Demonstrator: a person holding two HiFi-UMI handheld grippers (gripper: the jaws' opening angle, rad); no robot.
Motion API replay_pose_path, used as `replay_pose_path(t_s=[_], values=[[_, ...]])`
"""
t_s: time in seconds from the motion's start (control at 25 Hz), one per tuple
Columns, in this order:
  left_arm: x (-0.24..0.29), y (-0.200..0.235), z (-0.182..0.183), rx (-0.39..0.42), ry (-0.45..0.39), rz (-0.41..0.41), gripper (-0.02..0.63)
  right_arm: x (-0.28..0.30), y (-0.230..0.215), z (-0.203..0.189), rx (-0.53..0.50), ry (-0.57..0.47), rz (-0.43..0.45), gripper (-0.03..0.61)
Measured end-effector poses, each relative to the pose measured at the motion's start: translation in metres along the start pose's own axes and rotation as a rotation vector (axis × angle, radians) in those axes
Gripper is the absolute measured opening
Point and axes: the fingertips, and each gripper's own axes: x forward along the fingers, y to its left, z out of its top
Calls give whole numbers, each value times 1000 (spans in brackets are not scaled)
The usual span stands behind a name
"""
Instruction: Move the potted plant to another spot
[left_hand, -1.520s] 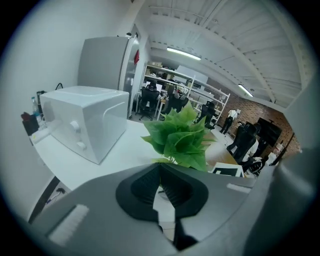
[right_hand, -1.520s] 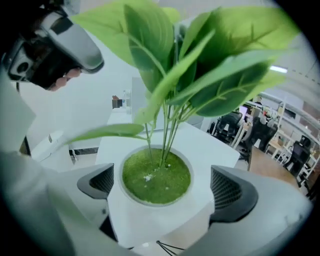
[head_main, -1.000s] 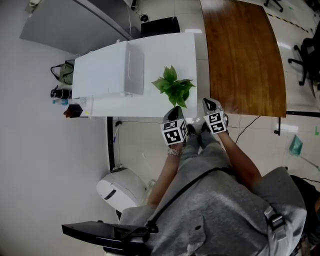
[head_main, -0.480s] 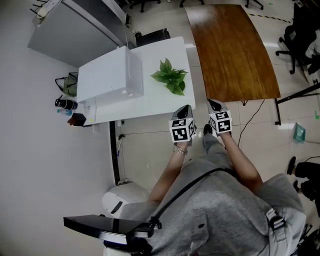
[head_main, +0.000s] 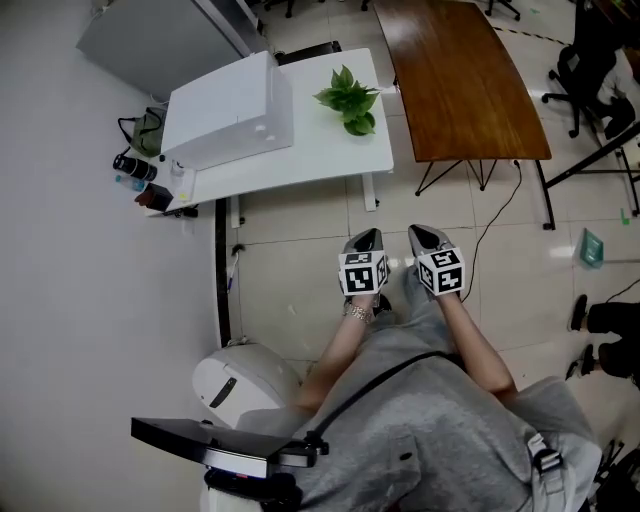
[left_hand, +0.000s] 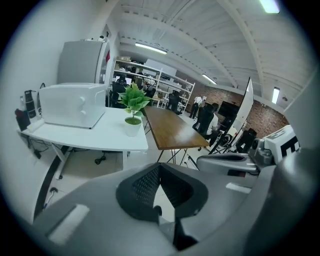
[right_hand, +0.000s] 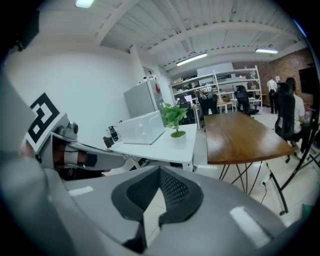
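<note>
The potted plant (head_main: 350, 97), green leaves in a small white pot, stands on the white table (head_main: 300, 160) near its far right corner. It also shows in the left gripper view as the plant (left_hand: 133, 107) and in the right gripper view as the plant (right_hand: 175, 120). My left gripper (head_main: 366, 238) and right gripper (head_main: 424, 233) hang side by side over the tiled floor, well short of the table. Both point toward the plant. The left gripper (left_hand: 159, 166) and right gripper (right_hand: 160, 171) are shut with nothing between the jaws.
A white box-like appliance (head_main: 225, 100) takes up the table's left half. A long wooden table (head_main: 460, 80) stands right beside the white one. A grey cabinet (head_main: 150, 40) is behind, a round white bin (head_main: 240, 380) near my left side, office chairs at far right.
Both grippers have drawn back from the table's front edge to over the floor. The plant stands on the table and now looks farther off.
</note>
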Motion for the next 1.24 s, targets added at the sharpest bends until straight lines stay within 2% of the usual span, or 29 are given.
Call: replay_pose_path(t_s=[0.12,0.4,0.52,0.64,0.88,1.24], values=[[-11,-13,5,0,-33,-7,17,-15,-3,12,-17,-5,-11,0],[-17,-48,34,34,-101,-10,17,-21,9,43,-81,-11,67,0],[-7,-59,32,35,-90,-13,17,-25,19,47,-115,-13,118,0],[0,-78,28,55,-71,-46,17,-36,17,39,-97,6,149,0],[5,-83,51,62,-105,-64,17,-38,-1,58,-74,-18,133,0],[12,-83,65,83,-119,-89,17,-26,1,73,-73,-35,145,0]])
